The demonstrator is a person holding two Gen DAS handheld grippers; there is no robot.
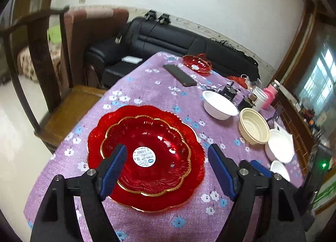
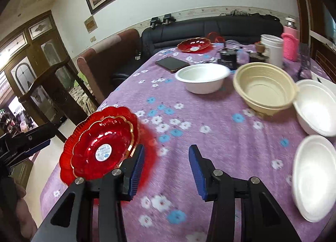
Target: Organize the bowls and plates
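Here I judge the plate step done and the bowls next. Two red scalloped plates are nested near the bench's left edge: the smaller red plate (image 1: 147,153), gold-rimmed with a round white sticker at its centre, sits inside the larger red plate (image 1: 195,147). Nothing else lies in them.

My left gripper (image 1: 168,166) hovers above that stack, its blue fingers (image 1: 114,168) spread wide, gripping nothing; whether the left finger touches the plate rim I cannot tell. My right gripper (image 2: 166,170) hangs over bare purple floral cloth just right of the stack, its fingers partly apart and empty.

The bowls stand loose along the right side of the bench (image 2: 189,128). A white bowl (image 2: 202,78) sits alone, farther back. A beige ribbed bowl (image 2: 265,88) looks tilted and touches a second white bowl (image 2: 317,107). A third white bowl (image 2: 313,176) lies nearest me, tipped on its side. All look empty.

Another red plate (image 2: 194,45) rests at the far end, beside a dark phone (image 2: 171,63) and a cluster of cups.

Next, I think, the right gripper should reach for one white bowl, pinch its rim, and nest it into another.
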